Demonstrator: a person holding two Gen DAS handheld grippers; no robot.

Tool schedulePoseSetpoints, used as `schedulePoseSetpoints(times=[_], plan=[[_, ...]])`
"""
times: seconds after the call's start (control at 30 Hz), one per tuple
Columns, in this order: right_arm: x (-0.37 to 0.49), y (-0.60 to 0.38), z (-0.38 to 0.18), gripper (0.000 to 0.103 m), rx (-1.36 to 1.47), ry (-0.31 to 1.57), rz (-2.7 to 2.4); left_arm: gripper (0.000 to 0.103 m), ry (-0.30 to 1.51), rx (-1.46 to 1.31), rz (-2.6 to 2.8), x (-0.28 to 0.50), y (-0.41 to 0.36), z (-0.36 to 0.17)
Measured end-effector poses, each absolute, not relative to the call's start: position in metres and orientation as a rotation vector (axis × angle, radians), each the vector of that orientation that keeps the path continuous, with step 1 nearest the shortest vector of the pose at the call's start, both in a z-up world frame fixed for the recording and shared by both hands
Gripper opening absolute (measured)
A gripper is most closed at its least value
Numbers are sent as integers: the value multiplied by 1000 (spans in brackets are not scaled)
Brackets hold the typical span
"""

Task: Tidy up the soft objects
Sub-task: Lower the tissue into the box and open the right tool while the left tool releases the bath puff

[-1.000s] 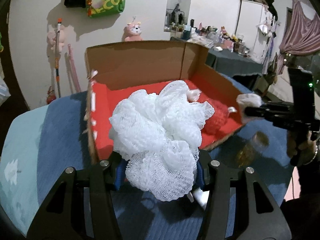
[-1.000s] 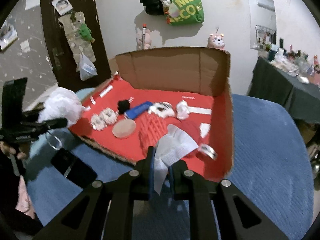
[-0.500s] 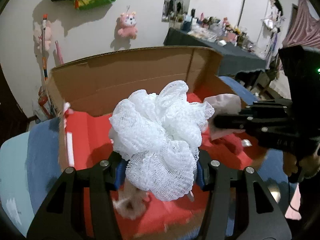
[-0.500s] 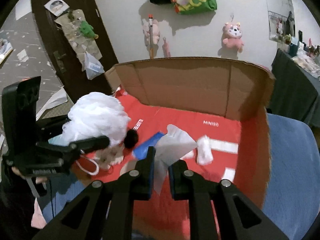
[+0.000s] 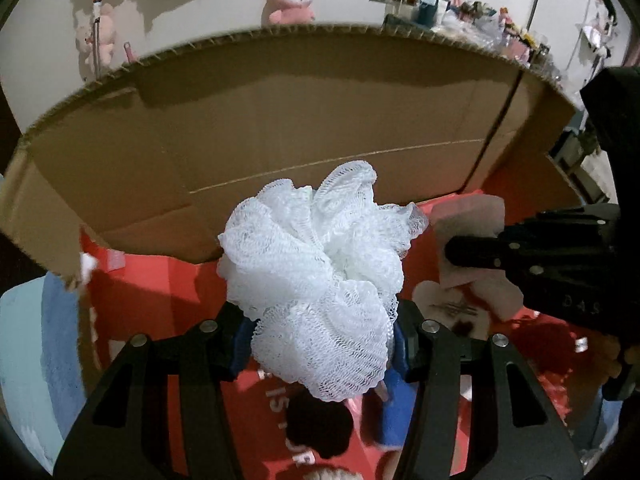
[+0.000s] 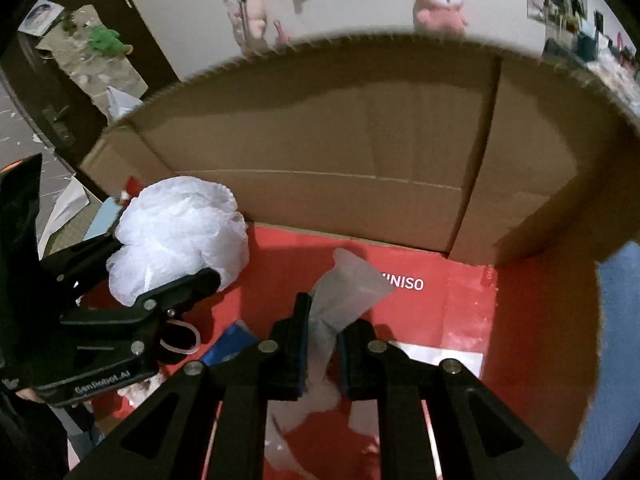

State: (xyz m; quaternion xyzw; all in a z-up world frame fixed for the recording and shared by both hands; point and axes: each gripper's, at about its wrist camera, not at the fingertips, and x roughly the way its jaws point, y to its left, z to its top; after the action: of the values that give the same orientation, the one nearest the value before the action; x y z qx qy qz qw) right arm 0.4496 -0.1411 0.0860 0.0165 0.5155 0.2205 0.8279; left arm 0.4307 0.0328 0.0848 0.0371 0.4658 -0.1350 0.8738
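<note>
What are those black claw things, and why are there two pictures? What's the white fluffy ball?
A person holds a black grabbing tool in each hand, and each tool has a camera looking along its two fingers. One picture comes from the left tool, the other from the right.

The left claw is squeezing a white mesh bath puff. The right claw is pinched shut on a thin white tissue. Each camera also sees the other tool from the side.

Both are over a cardboard box with a red floor. A few small things lie down there, including something blue.

dim indoor light, fisheye warp, motion blur
</note>
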Motion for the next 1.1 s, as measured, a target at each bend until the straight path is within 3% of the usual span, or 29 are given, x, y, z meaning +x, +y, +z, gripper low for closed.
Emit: schedulePoseSetpoints(times=[0.43, 0.6, 0.67, 1.1], plan=[[464, -139, 71, 16, 6, 1141, 406, 57, 1000, 135, -278, 445, 22, 70], [461, -135, 73, 23, -18, 1139, 386, 64, 999, 143, -280, 445, 20, 70], [461, -133, 72, 35, -34, 1141, 374, 69, 995, 147, -278, 445, 20, 71], [452, -137, 88, 69, -120, 1090, 291, 79, 984, 159, -257, 445, 13, 79]])
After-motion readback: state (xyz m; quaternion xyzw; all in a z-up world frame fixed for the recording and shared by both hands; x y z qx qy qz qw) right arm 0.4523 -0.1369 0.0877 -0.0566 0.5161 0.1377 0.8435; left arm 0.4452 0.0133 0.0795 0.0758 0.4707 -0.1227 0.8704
